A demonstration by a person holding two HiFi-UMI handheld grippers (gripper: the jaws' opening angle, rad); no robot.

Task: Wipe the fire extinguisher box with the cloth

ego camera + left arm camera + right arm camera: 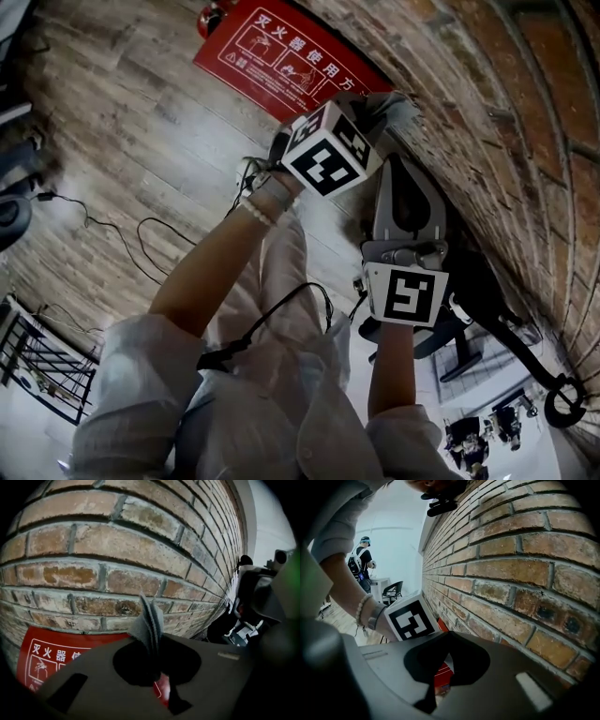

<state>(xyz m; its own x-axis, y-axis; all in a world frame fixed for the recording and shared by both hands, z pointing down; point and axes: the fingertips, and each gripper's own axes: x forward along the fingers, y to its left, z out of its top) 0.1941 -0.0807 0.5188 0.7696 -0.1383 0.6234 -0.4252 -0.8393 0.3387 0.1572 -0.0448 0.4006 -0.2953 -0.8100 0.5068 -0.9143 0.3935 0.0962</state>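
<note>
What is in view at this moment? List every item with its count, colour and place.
fire extinguisher box: one, red with white print, against the brick wall
brick wall: one, red-brown, facing both grippers
cloth: one, grey, sticking out of the left gripper's jaws
wood floor: grey-brown, below
cables: a few, black, on the floor
chair: one, black, far down the room
bystander: one, standing beyond the chair
left gripper: grey, shut on the cloth, above the box
right gripper: grey, shut, empty, beside the wall
</note>
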